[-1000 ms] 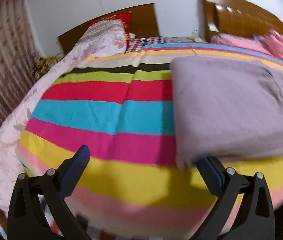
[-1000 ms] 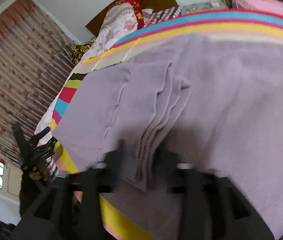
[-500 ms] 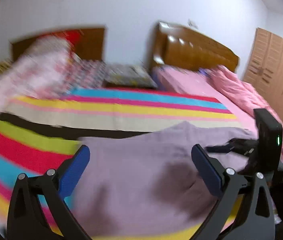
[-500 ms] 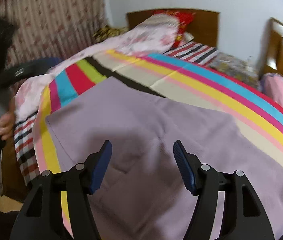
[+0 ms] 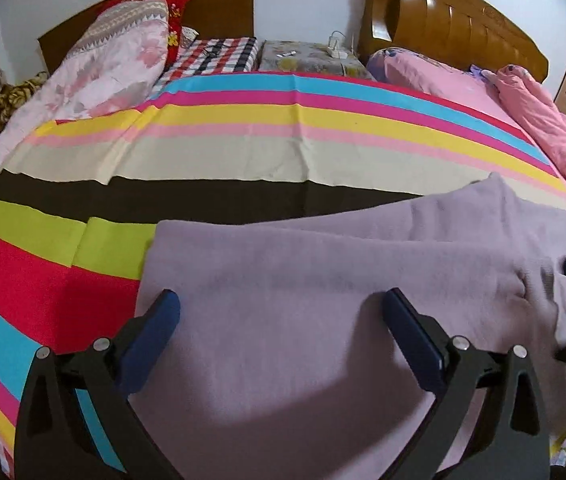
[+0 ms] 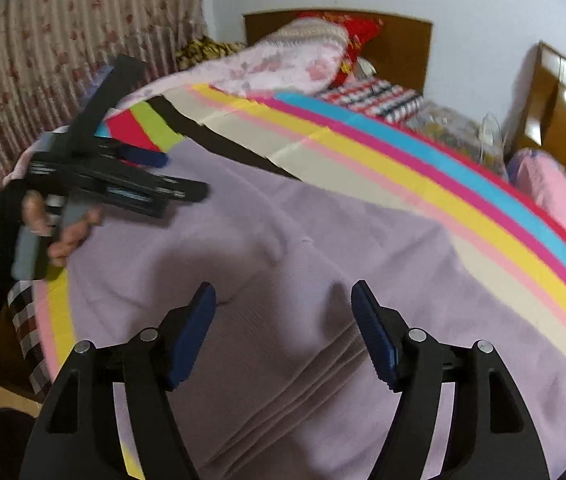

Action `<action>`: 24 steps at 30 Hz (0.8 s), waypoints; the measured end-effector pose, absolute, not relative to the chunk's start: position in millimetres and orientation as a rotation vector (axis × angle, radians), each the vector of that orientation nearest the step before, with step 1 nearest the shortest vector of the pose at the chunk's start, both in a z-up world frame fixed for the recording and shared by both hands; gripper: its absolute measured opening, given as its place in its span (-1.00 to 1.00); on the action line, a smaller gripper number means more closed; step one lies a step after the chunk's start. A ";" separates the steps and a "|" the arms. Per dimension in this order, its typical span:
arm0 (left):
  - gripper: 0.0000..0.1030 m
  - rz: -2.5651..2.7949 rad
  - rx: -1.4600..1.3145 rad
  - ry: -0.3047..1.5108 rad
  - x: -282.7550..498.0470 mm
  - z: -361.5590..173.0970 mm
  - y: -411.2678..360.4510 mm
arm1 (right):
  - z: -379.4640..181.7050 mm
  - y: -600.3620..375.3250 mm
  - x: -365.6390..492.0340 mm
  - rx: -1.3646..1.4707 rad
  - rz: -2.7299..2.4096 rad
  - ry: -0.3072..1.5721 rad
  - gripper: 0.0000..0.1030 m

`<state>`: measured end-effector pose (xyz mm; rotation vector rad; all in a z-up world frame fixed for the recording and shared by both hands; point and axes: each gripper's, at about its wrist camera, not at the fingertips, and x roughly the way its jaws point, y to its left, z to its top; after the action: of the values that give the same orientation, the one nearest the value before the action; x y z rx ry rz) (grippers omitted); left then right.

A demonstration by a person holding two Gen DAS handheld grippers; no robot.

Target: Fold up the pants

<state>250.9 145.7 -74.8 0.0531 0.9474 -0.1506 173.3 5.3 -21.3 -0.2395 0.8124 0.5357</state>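
Both tongs have swung over the pants (image 5: 323, 300): left tongs (image 5: 281, 316) wide, right tongs (image 6: 283, 312) opening, empty.

Both wrist views downward, close — sharing pants (image 5: 323, 280)

the pants (image 5: 323, 280) are a soft, matt mauve knit with fine ribbing near one edge. the striped sheet (image 5: 283, 120) under them is thin, smooth woven cloth, creased from folding. the left gripper (image 5: 281, 320) and right gripper (image 6: 283, 320) look like matt black plastic with small shiny metal screws and dull blue ridged pads. the headboard (image 5: 443, 12) is glossy varnished wood. the curtain (image 6: 43, 60) is pleated printed cloth.
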 end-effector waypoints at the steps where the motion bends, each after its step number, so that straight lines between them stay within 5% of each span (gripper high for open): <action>1: 0.97 -0.146 0.058 0.946 251.1 -74.5 144.3 | -25.6 9.3 169.1 -0.262 0.548 0.825 0.52; 13: 0.97 -0.134 0.068 0.933 254.2 -74.3 143.9 | -32.8 -11.2 176.9 -0.276 0.429 0.845 0.66; 24: 0.97 -0.115 0.087 0.934 253.4 -75.8 137.8 | -62.2 -136.9 244.0 0.007 0.138 0.979 0.77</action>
<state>253.4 137.8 -75.8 0.0870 0.9339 -0.1148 244.0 -136.9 -62.2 0.0073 0.9793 0.1382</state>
